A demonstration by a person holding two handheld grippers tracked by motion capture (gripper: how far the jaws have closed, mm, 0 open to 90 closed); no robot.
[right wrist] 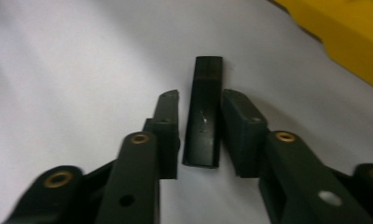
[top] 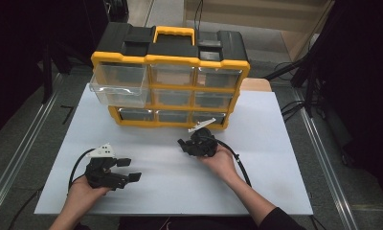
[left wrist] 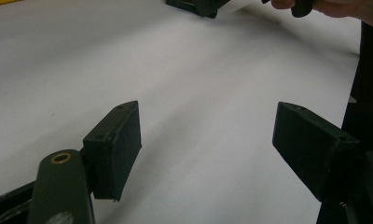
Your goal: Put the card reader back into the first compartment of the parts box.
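Observation:
A short flat black bar (right wrist: 204, 116) lies on the white tabletop (top: 180, 191), in front of the yellow and black drawer organizer (top: 170, 57). My right gripper (right wrist: 201, 95) reaches down over it, one pad on each long side, shut on the bar. In the high view this right gripper (top: 182, 143) sits just before the organizer's bottom row, held by a hand. My left gripper (top: 130, 169) rests low at the front left, its jaws wide open with nothing between them; seen from its own camera, the left gripper (left wrist: 205, 112) faces bare table.
The organizer's top-left clear drawer (top: 118, 84) is pulled out over the table. Its yellow base edge (right wrist: 343, 37) lies close to the right gripper. Cables trail from both grippers toward the front edge. Dark floor and metal rails flank the table.

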